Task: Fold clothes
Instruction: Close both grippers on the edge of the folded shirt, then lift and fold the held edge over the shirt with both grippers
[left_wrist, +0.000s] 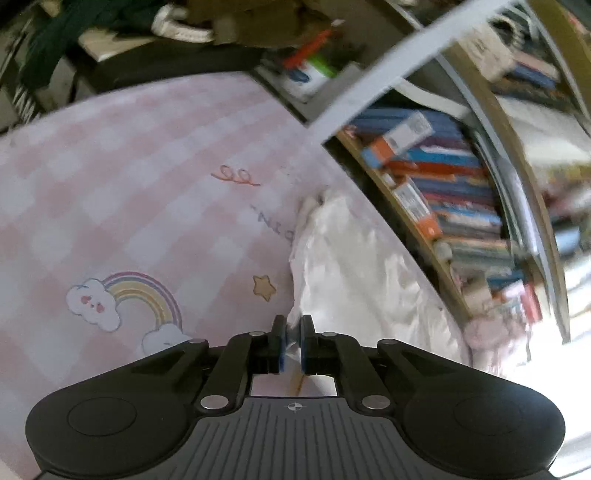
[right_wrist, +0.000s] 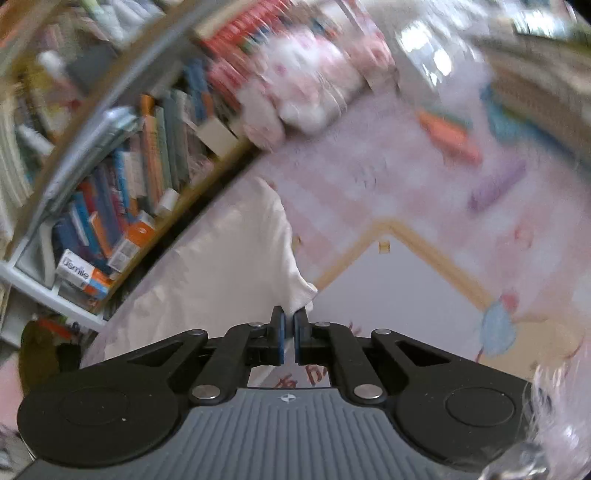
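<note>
A white garment (left_wrist: 354, 266) lies crumpled on a pink checked bed sheet (left_wrist: 129, 192) along the bed's edge by a bookshelf. My left gripper (left_wrist: 292, 328) is shut on the garment's near edge. In the right wrist view the same white garment (right_wrist: 236, 266) stretches away to the left. My right gripper (right_wrist: 290, 317) is shut on its near corner. Both views are blurred by motion.
A bookshelf full of books (left_wrist: 443, 192) runs along the bed's side; it also shows in the right wrist view (right_wrist: 122, 184). A pink plush toy (right_wrist: 303, 85) sits at the bed's far end. Cluttered boxes and dark cloth (left_wrist: 110, 40) lie beyond the bed.
</note>
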